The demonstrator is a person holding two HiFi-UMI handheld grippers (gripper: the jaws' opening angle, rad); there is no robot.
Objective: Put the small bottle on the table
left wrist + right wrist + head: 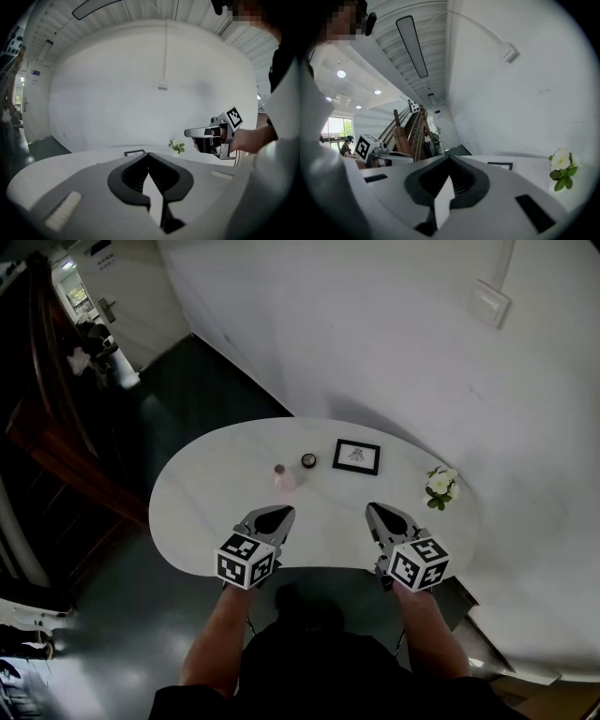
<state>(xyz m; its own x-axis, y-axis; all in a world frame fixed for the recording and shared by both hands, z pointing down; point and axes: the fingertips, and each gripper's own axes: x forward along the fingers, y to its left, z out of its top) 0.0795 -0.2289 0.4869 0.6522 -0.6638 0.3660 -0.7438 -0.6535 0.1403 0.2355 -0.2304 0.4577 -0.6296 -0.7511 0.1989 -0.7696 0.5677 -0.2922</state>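
Note:
A small pinkish bottle (pixel 284 478) stands upright on the white table (pixel 206 493), just beyond my left gripper (pixel 281 513) and apart from it. The left gripper's jaws meet at their tips with nothing between them (pixel 148 154). My right gripper (pixel 374 510) hovers over the table's near edge to the right. It is also shut and empty, with its tips touching (pixel 449 157). Neither gripper view shows the bottle. The left gripper view catches the right gripper (pixel 187 133) from the side, held in a hand.
A small dark round object (pixel 308 460) sits right of the bottle. A black picture frame (pixel 357 457) lies at the table's back, and a white flower sprig (pixel 441 486) at its right end. White wall behind; dark floor and a staircase (pixel 410 129) lie to the left.

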